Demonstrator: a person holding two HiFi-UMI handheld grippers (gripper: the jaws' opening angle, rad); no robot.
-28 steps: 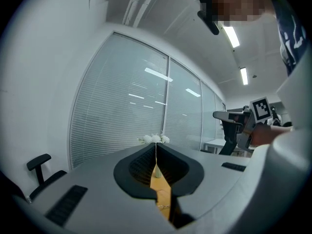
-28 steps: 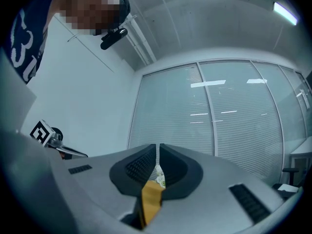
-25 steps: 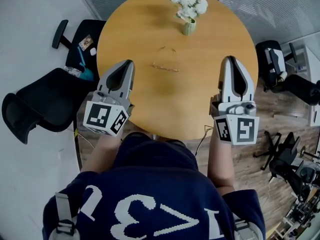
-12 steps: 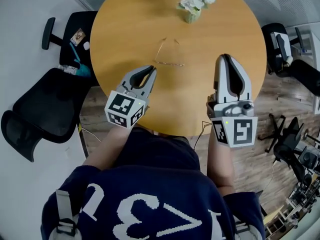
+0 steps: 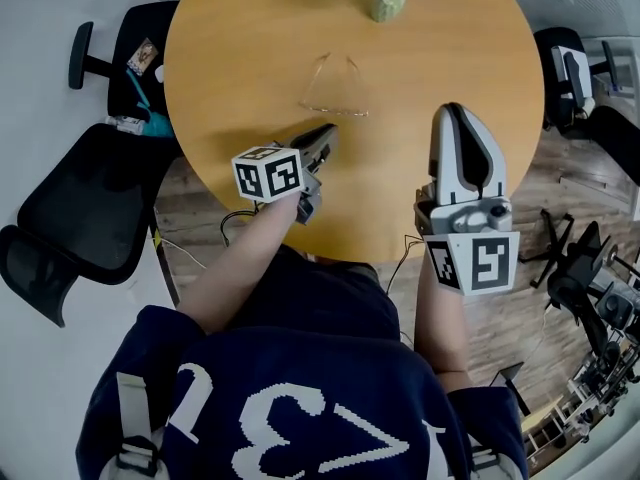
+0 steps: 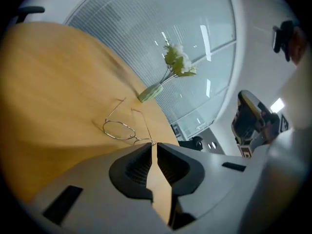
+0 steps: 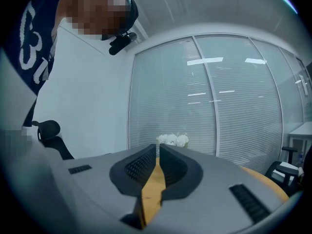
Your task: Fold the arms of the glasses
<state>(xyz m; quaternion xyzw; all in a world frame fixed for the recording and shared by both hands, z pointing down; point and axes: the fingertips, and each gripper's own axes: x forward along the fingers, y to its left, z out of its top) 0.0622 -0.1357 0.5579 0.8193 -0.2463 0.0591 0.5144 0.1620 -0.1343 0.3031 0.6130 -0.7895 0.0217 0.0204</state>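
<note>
The glasses (image 5: 333,88) lie near the middle of the table (image 5: 230,38). They have a thin wire frame with round rims, and both arms are spread open, converging away from the person into a slim triangle. The table is round, its top smooth honey-coloured wood. The left tongs (image 5: 326,136) sit low over the table just beside the front of the frame without touching it, rolled onto their side. Their grey moulded jaws, ribbed on the inner pads, are together with nothing between them. The right tongs (image 5: 456,114) hang over the table's right part, well apart from the glasses, jaws closed to a hairline slit and empty. Each carries a white cube with black square markers. A small pale green vase (image 5: 384,6) of white flowers stands at the far rim. A black office chair (image 5: 75,203) stands on the left
</note>
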